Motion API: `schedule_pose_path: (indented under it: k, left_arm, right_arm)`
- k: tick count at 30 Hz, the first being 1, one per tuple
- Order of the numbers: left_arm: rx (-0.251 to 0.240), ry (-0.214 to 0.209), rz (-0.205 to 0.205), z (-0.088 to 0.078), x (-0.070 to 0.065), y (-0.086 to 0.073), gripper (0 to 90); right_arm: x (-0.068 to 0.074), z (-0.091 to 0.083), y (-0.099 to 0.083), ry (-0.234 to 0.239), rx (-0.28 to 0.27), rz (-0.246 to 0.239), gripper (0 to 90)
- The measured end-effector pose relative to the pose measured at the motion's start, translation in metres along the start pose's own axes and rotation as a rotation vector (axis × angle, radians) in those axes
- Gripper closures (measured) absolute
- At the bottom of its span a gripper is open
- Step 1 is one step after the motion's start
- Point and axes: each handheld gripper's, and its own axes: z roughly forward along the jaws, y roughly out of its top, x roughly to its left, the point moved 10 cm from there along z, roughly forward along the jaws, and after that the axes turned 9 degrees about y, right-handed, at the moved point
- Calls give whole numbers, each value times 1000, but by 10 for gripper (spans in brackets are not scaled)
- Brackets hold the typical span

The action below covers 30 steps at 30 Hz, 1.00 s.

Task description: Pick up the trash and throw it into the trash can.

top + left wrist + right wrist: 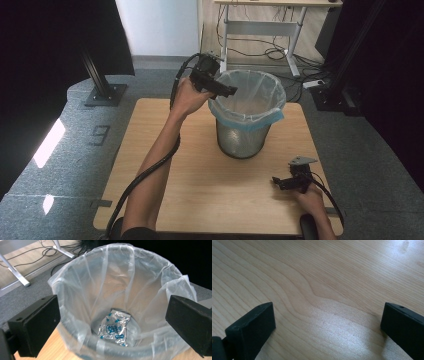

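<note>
The left gripper (226,91) hangs wide and empty over the bin (243,140), the packet (114,327) lying inside. Pulling back carelessly could snag the liner (227,113). The right gripper (284,183), also wide, rests near.

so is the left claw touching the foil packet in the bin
Apart. The left gripper view shows the open left claw up at the bin's rim, with the foil packet lying at the bottom of the liner.

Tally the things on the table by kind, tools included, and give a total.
Mesh bin: 1
Clear bin liner: 1
Foil snack packet at the bottom of the bin: 1
Handheld tools, left tool and right tool: 2
Total: 5
</note>
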Motion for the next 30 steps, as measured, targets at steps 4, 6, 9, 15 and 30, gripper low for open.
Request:
schedule_pose_path:
  k: [4,6,9,15,30]
  left_arm:
    - [-7,4,-6,-7,6,-9,0]
    - [-11,-1,-8,-10,9,-13,0]
    - [-16,-2,-17,-14,13,-19,0]
    - [-15,11,-7,-25,19,-32,0]
    - [-34,60,-37,-58,42,-68,0]
  right_arm:
    - [0,0,0,0,0,1,0]
    - [0,0,0,0,0,1,0]
    - [0,0,0,0,0,1,0]
    - [0,0,0,1,0,2,0]
    - [1,0,0,0,0,3,0]
